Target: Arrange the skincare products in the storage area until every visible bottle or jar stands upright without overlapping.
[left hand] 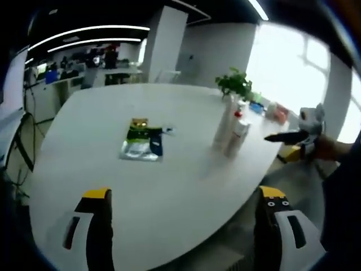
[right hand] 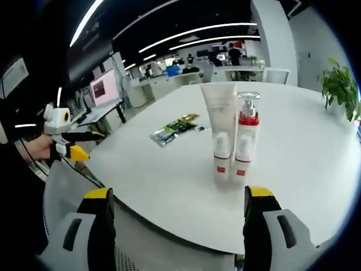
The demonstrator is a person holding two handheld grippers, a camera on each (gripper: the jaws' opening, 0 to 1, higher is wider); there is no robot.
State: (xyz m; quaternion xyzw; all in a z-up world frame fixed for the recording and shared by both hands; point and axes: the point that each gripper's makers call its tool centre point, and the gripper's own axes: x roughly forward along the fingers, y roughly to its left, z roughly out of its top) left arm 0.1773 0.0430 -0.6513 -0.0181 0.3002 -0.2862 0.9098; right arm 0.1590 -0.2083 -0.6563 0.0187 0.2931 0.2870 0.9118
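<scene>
Both hand-held grippers held wide open and empty above the tabletop (right hand: 316, 169).

The tube (right hand: 220, 127) and pump bottle (right hand: 246, 135) stood upright, touching, at frame centre; a flat packet (left hand: 141, 144) lay apart, apparently awaiting arrangement.

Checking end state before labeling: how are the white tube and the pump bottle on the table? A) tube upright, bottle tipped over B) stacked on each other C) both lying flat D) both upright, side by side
D: in the right gripper view the white tube and the red-collared pump bottle both stand upright next to each other on the white table.
</scene>
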